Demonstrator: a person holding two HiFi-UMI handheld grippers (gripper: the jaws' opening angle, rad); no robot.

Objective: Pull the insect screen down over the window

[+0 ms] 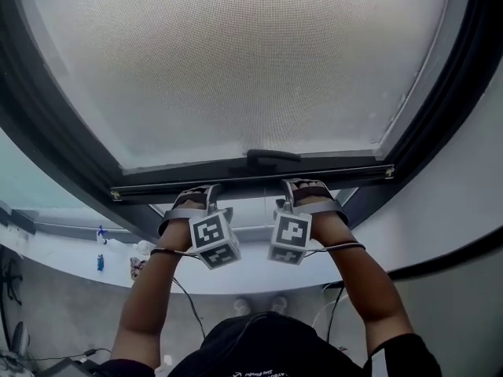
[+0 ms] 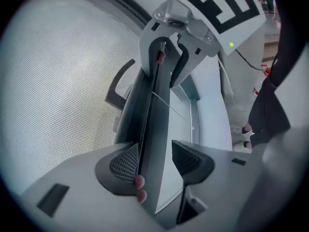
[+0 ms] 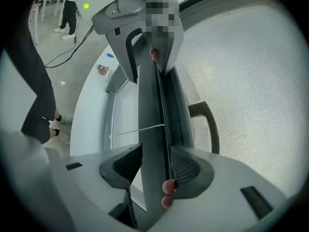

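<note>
Along the bottom rail (image 1: 157, 188) of the insect screen (image 1: 236, 61), both tongs sit side by side. The L tongs (image 1: 196, 192) and R tongs (image 1: 305, 185) flank the pull handle (image 1: 271, 157) at mid-span. That spacing prob. serves to load the rail evenly, so it comes down level and doesn't cock in its side tracks.

L gripper view: the tongs are closed across the rail's thickness, ribbed pad flat on the mesh-side face and the other tip on the room-side edge. R gripper view shows the mirror image, clamped on the same rail w/ the mesh-side pad pressed flat. A fingertip (image 3: 167, 187) shows by each mesh-side pad, maybe steadying the grip, but I can't be sure.

Gripping the rail rather than the mesh makes sense. The rail is the stiff part, while the mesh would stretch or tear.

Position: the mesh covers nearly all of the opening inside the dark window frame (image 1: 55, 132). The rail sits low, near the lower frame member. A strip of bare glass (image 1: 251, 210) shows under it, so the screen looks almost, but not fully, down.

Next, as a judgement: a short, even pull w/ both arms to seat the rail on the lower frame. Main risk is one side leading and the rail binding.
</note>
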